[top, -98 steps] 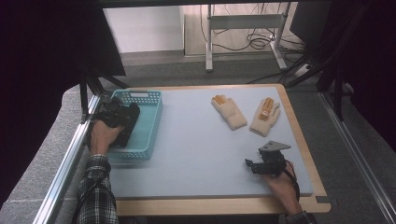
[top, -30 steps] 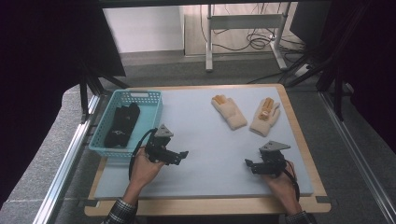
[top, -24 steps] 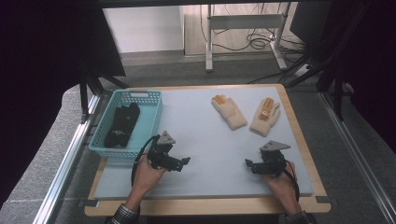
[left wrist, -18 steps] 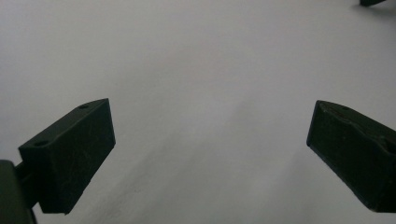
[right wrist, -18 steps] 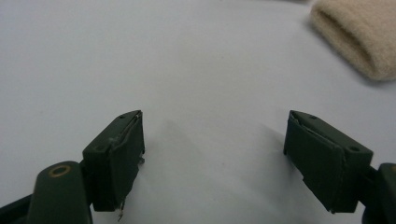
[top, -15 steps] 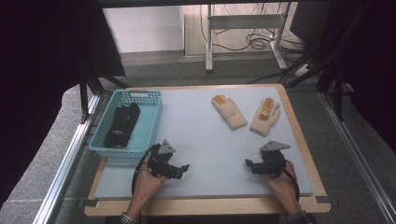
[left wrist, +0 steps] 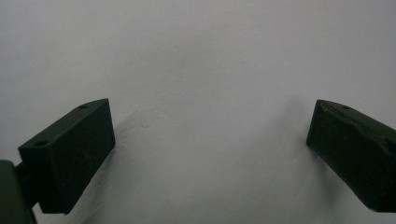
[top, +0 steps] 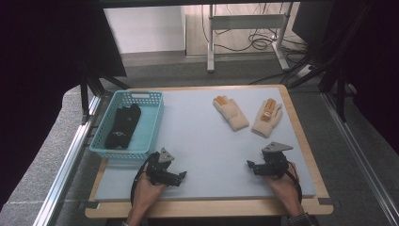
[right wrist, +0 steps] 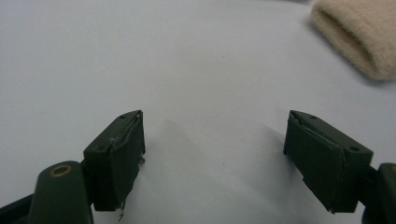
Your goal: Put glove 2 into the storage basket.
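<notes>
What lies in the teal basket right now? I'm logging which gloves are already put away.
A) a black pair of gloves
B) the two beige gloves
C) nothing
A: the black gloves lie inside the teal basket, while the two beige gloves lie on the table.

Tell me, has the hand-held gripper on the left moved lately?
Yes. The left hand-held gripper was inside the blue basket a few seconds ago; it now rests outside on the mat, nearer the person, open and empty.
</notes>
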Available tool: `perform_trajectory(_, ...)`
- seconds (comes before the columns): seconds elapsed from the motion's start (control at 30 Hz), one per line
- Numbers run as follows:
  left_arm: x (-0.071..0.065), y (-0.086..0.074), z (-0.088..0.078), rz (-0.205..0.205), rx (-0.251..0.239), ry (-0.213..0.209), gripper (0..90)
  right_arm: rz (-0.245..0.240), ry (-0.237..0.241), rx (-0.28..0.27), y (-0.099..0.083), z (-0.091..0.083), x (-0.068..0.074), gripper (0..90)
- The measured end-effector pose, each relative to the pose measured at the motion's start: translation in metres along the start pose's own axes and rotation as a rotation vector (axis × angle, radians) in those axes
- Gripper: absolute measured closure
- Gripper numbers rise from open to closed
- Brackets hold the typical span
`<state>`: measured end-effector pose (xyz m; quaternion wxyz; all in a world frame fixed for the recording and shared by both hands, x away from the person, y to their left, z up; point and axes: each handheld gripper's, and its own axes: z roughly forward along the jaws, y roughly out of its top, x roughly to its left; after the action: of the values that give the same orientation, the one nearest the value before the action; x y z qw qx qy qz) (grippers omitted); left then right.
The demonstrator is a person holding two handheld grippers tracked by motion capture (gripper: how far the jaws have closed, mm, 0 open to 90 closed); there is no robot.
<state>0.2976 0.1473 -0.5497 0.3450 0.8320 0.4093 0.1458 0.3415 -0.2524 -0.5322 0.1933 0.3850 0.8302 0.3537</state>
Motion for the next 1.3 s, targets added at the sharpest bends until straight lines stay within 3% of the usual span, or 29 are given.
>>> perform_trajectory(0.2, 0.001, 0.000, 0.001, -0.001, -0.001, -0.005, 0.9, -0.002, 0.006, -0.002, 0.000, 0.000, 0.000, 22.4)
perform_trajectory(0.3, 0.001, 0.000, 0.001, -0.001, -0.002, -0.004, 1.0, -0.008, 0.016, -0.010, 0.000, -0.002, 0.001, 29.6)
perform_trajectory(0.67, 0.001, -0.001, 0.000, -0.001, -0.006, -0.001, 1.1, 0.049, 0.051, -0.024, 0.006, -0.009, -0.009, 58.5)
perform_trajectory(0.83, 0.001, -0.001, 0.000, -0.002, -0.006, -0.001, 1.2, 0.032, 0.063, -0.005, 0.018, -0.007, -0.017, 63.0)
perform_trajectory(1.07, 0.001, -0.001, 0.000, -0.002, -0.006, -0.001, 1.2, 0.041, 0.073, -0.028, 0.040, -0.003, -0.033, 65.7)
perform_trajectory(1.3, 0.001, -0.001, 0.001, -0.002, -0.006, -0.002, 1.2, 0.015, 0.061, -0.023, 0.066, 0.018, -0.049, 63.6)
